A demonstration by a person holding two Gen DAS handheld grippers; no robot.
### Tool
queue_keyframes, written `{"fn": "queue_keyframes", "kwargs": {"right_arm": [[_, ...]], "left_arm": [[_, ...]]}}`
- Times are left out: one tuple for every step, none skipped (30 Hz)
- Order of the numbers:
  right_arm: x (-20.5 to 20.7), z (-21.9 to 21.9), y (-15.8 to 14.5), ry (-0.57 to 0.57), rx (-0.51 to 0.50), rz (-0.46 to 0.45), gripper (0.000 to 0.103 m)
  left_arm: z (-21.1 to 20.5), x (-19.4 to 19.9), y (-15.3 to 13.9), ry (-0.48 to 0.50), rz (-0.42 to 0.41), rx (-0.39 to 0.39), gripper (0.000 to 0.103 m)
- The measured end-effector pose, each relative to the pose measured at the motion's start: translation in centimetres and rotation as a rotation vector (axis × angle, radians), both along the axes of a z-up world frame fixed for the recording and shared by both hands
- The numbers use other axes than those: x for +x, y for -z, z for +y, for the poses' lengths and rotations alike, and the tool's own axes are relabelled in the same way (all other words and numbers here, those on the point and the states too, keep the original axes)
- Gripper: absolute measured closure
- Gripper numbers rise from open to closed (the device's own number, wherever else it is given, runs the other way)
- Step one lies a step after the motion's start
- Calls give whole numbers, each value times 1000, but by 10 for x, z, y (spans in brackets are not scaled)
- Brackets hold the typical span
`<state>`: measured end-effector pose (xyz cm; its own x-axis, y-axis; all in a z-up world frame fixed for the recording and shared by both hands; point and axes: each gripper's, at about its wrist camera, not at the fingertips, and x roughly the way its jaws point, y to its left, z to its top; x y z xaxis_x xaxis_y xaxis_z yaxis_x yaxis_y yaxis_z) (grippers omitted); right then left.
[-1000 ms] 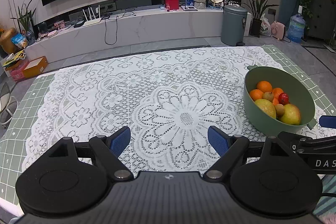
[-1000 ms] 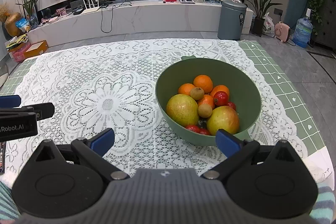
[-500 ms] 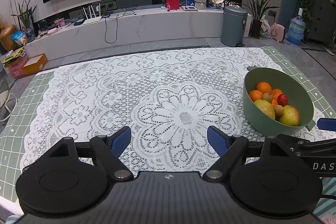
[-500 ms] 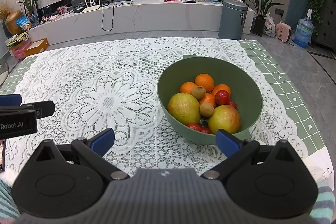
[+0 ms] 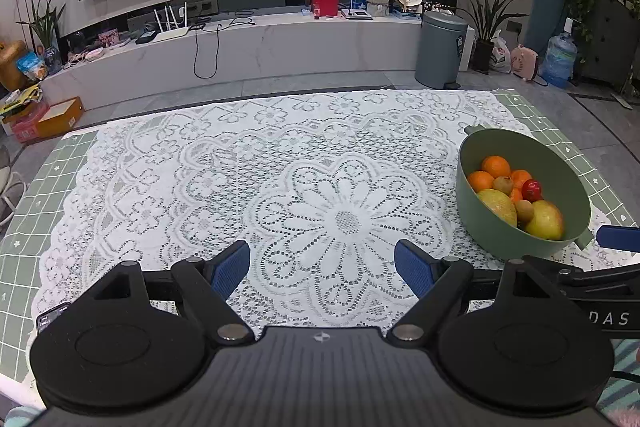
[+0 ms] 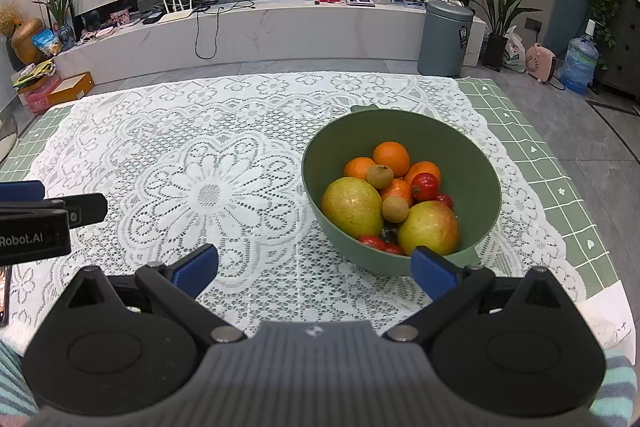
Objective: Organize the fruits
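A green bowl point(image 6: 480, 163) stands on the right part of the lace-covered table; it also shows at the right in the left wrist view point(image 5: 472, 203). It holds two yellow-red mangoes point(image 6: 351, 207), several oranges point(image 6: 392, 158), small brown kiwis point(image 6: 380, 176) and small red fruits point(image 6: 425, 186). My right gripper point(image 6: 314, 267) is open and empty, just before the bowl's near rim. My left gripper point(image 5: 322, 263) is open and empty over the lace, left of the bowl.
A white lace cloth point(image 5: 280, 187) covers a green checked table mat point(image 5: 36, 195). A phone point(image 5: 50, 315) lies at the table's near left edge. Beyond the table are a TV bench point(image 5: 240, 47) and a grey bin point(image 5: 440, 47).
Both grippers have drawn back slightly and risen a little; the bowl sits a bit farther off in both views. Both stay open and empty.
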<state>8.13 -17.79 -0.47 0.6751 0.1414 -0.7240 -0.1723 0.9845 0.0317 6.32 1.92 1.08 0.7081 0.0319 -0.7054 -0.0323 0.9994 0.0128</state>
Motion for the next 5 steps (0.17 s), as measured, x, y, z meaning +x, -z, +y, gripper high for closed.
{"fn": "queue_keyframes", "kwargs": {"right_arm": [[0,0,0,-1,0,0,4],[0,0,0,-1,-1,-1,4],[0,1,0,-1,-1,-1,4],[0,1,0,-1,-1,-1,4],[0,1,0,-2,-1,0,4]], "left_arm": [[0,0,0,1,0,0,7],[0,-1,0,1,0,0,7],[0,-1,0,1,-1,0,7],[0,-1,0,1,-1,-1,7],[0,-1,0,1,0,-1,7]]}}
